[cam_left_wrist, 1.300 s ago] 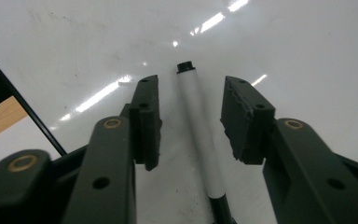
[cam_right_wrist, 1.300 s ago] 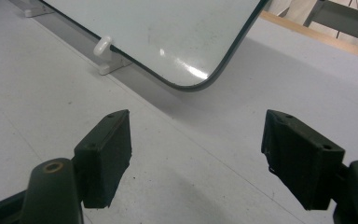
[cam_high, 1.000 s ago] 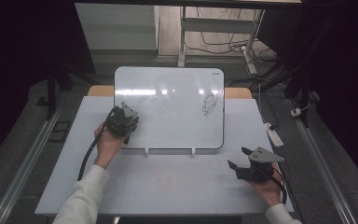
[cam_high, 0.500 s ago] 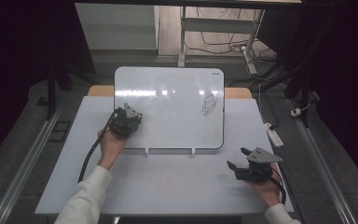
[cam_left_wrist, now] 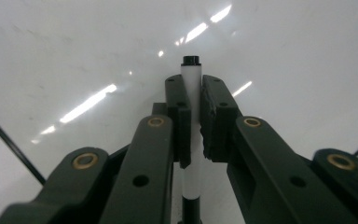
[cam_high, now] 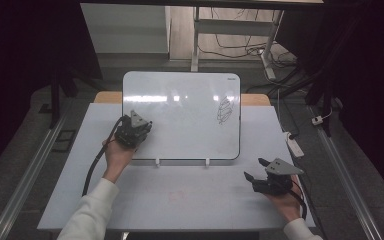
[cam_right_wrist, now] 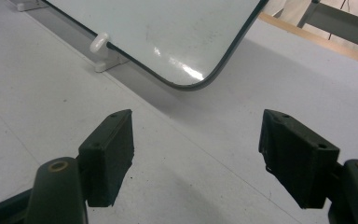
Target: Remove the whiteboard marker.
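Observation:
A white whiteboard (cam_high: 180,115) lies propped on the table, with a black scribble (cam_high: 224,110) near its right edge. My left gripper (cam_high: 138,131) rests over the board's lower left part, shut on a white marker (cam_left_wrist: 191,72) with a black end that pokes out past the jaws toward the board surface (cam_left_wrist: 284,56). My right gripper (cam_high: 253,168) sits on the table off the board's lower right corner (cam_right_wrist: 191,84), open, with nothing between its pads (cam_right_wrist: 109,154).
The white table top (cam_high: 180,200) spreads in front of the board. Two small white clips (cam_high: 157,162) hold the board's near edge, and one clip (cam_right_wrist: 101,46) lies ahead of my right gripper. A white power strip (cam_high: 295,145) lies at the right edge.

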The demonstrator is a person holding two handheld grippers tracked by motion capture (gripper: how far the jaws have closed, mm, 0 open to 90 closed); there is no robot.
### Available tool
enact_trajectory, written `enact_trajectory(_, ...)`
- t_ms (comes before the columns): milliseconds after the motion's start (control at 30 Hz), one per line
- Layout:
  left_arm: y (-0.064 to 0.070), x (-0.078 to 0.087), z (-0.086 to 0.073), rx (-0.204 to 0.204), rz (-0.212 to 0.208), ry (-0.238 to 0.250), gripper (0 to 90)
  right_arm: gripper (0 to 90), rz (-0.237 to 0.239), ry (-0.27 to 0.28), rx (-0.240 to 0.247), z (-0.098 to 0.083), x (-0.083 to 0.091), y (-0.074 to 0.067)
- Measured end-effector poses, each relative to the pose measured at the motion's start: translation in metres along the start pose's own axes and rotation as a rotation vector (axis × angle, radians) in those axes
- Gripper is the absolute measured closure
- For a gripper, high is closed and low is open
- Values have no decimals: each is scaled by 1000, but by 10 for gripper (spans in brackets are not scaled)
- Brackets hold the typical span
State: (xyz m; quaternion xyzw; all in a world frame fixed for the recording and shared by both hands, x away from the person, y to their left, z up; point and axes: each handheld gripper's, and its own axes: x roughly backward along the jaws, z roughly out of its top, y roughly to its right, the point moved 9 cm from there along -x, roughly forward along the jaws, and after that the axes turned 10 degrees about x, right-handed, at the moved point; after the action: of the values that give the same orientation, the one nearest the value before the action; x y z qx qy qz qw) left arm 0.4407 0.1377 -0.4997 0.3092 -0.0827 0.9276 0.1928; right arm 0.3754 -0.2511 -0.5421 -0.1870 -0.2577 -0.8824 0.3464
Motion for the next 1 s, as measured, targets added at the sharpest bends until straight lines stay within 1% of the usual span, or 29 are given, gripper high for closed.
enact_trajectory(33, 0, 0, 0, 0, 0, 0, 815, 270, -6, 2, 1, 0, 0, 0)
enact_trajectory(133, 0, 14, 8, 24, -44, 52, 815, 278, -17, 16, 3, 2, 2, 1)
enact_trajectory(167, 0, 18, 10, 39, -64, 70, 815, 278, -22, 24, 4, 2, 2, 2)
enact_trajectory(200, 0, 22, 13, 54, -88, 85, 815, 280, -23, 39, -6, 4, 3, 3)
enact_trajectory(233, 0, 25, 15, 71, -112, 103, 815, 280, -23, 39, -6, 4, 3, 3)
enact_trajectory(267, 0, 28, 16, 83, -129, 115, 815, 282, -19, 43, -19, 4, 3, 3)
enact_trajectory(333, -1, 32, 18, 96, -163, 134, 815, 285, -22, 44, -20, 3, 3, 3)
enact_trajectory(367, -1, 36, 20, 110, -195, 149, 815, 287, -30, 47, -18, 3, 3, 4)
enact_trajectory(400, -1, 36, 20, 110, -195, 149, 815, 287, -29, 46, -19, 3, 3, 4)
enact_trajectory(500, 2, 39, 22, 113, -227, 163, 815, 287, -27, 44, -19, 2, 2, 4)
enact_trajectory(600, 7, 41, 24, 114, -254, 175, 815, 289, -20, 44, -17, 2, 2, 4)
enact_trajectory(667, 12, 43, 26, 115, -274, 185, 815, 290, -8, 50, -23, 3, 1, 2)
enact_trajectory(900, 31, 50, 32, 99, -346, 210, 815, 289, 10, 53, -24, 4, -1, -1)
enact_trajectory(1000, 45, 50, 33, 81, -384, 208, 815, 289, 13, 57, -28, 6, -2, -2)
